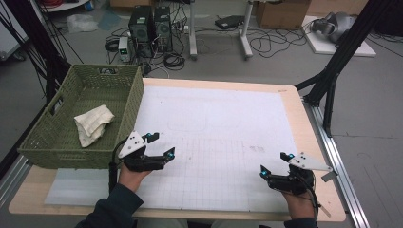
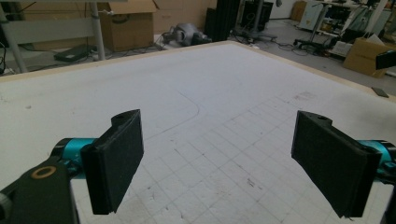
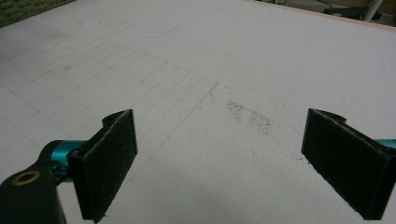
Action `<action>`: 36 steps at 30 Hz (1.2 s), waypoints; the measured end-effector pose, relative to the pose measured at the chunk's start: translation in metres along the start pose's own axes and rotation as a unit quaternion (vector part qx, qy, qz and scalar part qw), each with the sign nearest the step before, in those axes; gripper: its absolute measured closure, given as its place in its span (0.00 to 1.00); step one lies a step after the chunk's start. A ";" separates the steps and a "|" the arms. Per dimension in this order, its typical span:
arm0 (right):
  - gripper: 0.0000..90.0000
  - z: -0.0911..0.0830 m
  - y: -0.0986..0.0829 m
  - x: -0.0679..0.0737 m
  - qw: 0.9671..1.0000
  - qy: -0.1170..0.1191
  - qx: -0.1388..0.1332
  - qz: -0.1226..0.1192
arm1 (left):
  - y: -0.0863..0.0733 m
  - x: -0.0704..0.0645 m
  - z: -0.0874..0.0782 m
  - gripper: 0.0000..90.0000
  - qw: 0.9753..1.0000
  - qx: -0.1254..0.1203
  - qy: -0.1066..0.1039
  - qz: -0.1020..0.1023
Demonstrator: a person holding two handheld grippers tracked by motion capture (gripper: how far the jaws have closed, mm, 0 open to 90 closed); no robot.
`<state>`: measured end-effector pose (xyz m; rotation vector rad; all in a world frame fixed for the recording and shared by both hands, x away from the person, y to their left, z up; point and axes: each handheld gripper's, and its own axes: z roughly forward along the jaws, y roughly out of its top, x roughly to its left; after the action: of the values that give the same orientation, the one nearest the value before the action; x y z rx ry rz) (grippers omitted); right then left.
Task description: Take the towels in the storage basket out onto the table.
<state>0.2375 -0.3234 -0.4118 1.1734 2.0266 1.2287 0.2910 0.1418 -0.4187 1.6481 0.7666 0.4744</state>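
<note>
Both tongs hover empty with jaws spread: left gripper (image 1: pixel 160 145) beside the green basket (image 1: pixel 57 137), right gripper (image 1: pixel 274 164) at five o'clock. The folded cloth (image 1: pixel 93 123) lies inside the basket, at the left gripper's ten o'clock; I'd guess putting away looks finished, or reaching in comes next

Light is even and soft from overhead; the white mat (image 1: pixel 214 128) is bright without harsh glare; faint shadows lie under the left gripper (image 1: pixel 160 145) and right gripper (image 1: pixel 274 164); in both gripper views the black pads (image 2: pixel 116 158) look slightly soft up close; beyond the fingers the background bends and blurs toward the edges.
</note>
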 end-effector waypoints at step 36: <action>0.11 0.012 0.013 0.015 1.000 0.017 0.006 -0.025 | 0.055 0.008 -0.038 0.19 0.999 -0.033 -0.018 0.002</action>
<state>0.2443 -0.3024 -0.4055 1.1081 2.0771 1.2229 0.2832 0.1697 -0.3580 1.5930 0.7147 0.4669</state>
